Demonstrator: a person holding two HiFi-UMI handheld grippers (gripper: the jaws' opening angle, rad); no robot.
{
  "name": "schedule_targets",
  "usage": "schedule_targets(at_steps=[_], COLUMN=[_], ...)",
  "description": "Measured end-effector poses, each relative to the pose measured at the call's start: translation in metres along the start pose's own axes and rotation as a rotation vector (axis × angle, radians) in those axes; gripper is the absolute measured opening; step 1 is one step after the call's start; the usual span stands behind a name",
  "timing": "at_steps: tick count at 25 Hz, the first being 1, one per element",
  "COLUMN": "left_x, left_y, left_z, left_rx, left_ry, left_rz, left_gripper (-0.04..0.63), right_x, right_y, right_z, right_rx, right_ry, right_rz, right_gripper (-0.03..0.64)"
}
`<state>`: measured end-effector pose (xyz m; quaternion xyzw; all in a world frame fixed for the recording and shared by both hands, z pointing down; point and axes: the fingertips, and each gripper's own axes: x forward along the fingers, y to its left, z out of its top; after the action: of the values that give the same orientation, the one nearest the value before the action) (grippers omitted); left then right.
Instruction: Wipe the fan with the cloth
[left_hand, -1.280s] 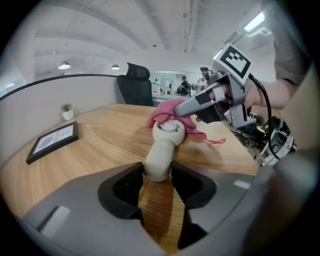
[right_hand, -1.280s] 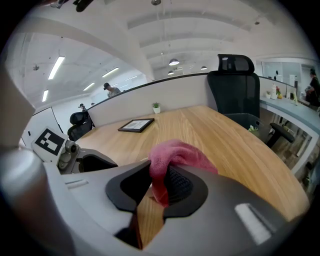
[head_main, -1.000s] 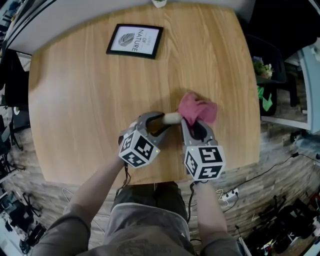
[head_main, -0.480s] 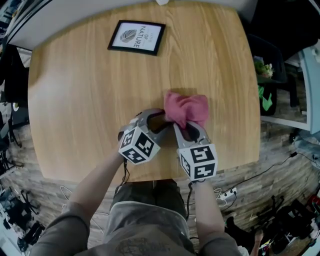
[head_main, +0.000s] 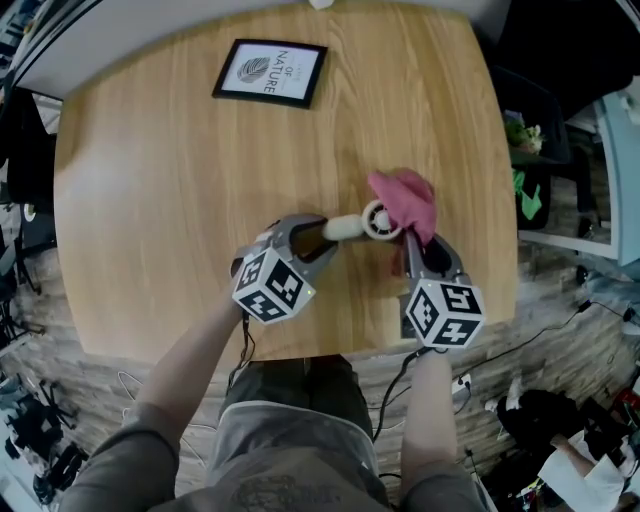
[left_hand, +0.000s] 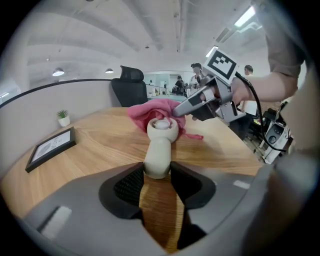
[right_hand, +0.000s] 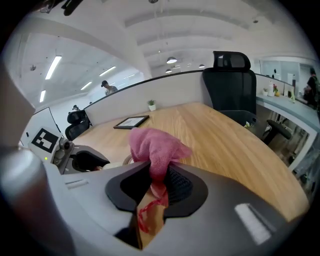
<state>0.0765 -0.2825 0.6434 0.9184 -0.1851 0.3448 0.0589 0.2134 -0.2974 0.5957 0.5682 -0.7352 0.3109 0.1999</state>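
Note:
A small cream hand-held fan (head_main: 352, 224) lies level above the wooden table (head_main: 180, 180). Its round head (left_hand: 162, 128) points toward the cloth. My left gripper (head_main: 314, 238) is shut on the fan's handle (left_hand: 157, 159). A pink cloth (head_main: 405, 200) sits bunched just right of the fan head and touches it. My right gripper (head_main: 421, 246) is shut on the cloth (right_hand: 152, 148), which bulges up out of the jaws. In the left gripper view the right gripper (left_hand: 200, 102) reaches in from the right behind the cloth (left_hand: 150, 109).
A black-framed print (head_main: 271, 73) lies at the far left of the table, also in the left gripper view (left_hand: 51, 148). A black office chair (right_hand: 231, 85) stands past the table's far edge. Cables and a power strip (head_main: 455, 388) lie on the floor at the near right.
The right gripper has swept the cloth to the right, off the fan head, which now shows uncovered. Half a second ago the cloth covered it. The left gripper and fan have stayed put.

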Motion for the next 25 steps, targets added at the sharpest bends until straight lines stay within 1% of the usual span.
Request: schedule_targets(at_steps=[4,8,9,12,14,16,19,22,24,25], left_x=[0.001,0.001,0.001,0.001,0.001,0.001,0.001,0.001,0.001,0.001], left_y=[0.001,0.0,0.0,0.0,0.001,0.001,0.001,0.002,0.001,0.001], left_z=[0.001,0.0,0.0,0.001,0.001,0.001,0.001,0.001,0.001,0.001], left_rx=[0.007,0.011,0.012,0.01,0.004,0.003,0.004,0.006,0.009,0.012], left_ry=[-0.004,-0.004,-0.005,-0.005,-0.003,-0.003,-0.001,0.0,0.001,0.001], left_rz=[0.011,0.014,0.014,0.015,0.016,0.015,0.015,0.015,0.016,0.017], left_gripper=[0.167,0.167,0.167,0.167,0.166,0.167,0.166,0.166,0.166,0.166], right_x=[0.011,0.026,0.029,0.036,0.036,0.035,0.028,0.018,0.013,0.012], right_y=[0.038,0.084,0.095,0.132,0.139,0.13,0.104,0.062,0.03,0.018], right_z=[0.005,-0.002,-0.005,-0.026,-0.031,-0.027,-0.012,0.005,0.011,0.013], right_rx=[-0.024,-0.065,-0.084,-0.152,-0.182,-0.162,-0.114,-0.068,-0.041,-0.044], right_ry=[-0.012,0.017,0.037,0.157,0.173,0.151,0.095,0.038,0.021,0.018], right_rz=[0.088,0.179,0.212,0.362,0.389,0.374,0.318,0.212,0.128,0.088], right_gripper=[0.078,0.078,0.078,0.077,0.075,0.075,0.075,0.076,0.077,0.077])
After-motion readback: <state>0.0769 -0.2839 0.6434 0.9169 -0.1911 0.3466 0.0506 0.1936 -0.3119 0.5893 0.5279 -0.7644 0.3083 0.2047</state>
